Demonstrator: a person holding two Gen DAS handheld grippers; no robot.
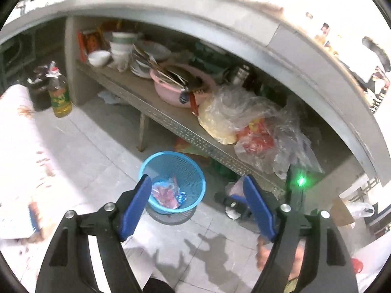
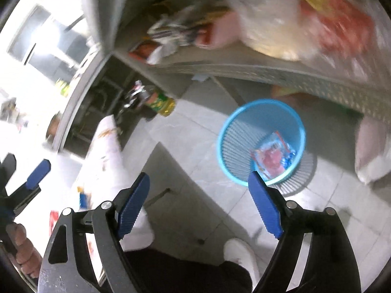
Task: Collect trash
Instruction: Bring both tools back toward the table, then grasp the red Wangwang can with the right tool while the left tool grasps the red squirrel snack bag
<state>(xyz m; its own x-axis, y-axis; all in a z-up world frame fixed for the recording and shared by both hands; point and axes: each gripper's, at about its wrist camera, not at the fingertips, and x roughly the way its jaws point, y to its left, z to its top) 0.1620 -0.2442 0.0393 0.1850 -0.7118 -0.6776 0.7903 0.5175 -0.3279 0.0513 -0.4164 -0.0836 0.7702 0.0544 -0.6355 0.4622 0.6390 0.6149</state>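
While both tools hang over the tiled floor, here is how it reads, view by view.

Left wrist, fingers: the left gripper (image 1: 198, 210) has its blue pads spread wide, nothing between them.
Left wrist, bin: the blue mesh wastebasket (image 1: 156, 163) stands on the floor straight ahead, its rim just past the left-hand pad, under the edge of the perforated metal shelf (image 1: 171, 124).
Left wrist, what's in it: a pink snack wrapper (image 1: 166, 193) already lies at the bottom, showing in the gap between the pads.
Left wrist, candidates: crumpled clear plastic bags (image 1: 244, 112) sit on the shelf, ahead and to the right of the fingers, beside a pink basin (image 1: 171, 92) of utensils.

Right wrist, fingers: the right gripper (image 2: 199, 195) is open too, empty; the view is blurred.
Right wrist, bin: the wastebasket lies ahead and right, its rim touching the tip of the right-hand pad in the picture.
Right wrist, neighbour: the other tool's blue pad shows far off to the left.
Right wrist, oil bottle (image 2: 162, 102): ahead and left, standing on the floor.

Judgement: the shelf bags look like the next trash, up and forward of both tools; which gripper sits nearer I cannot tell.
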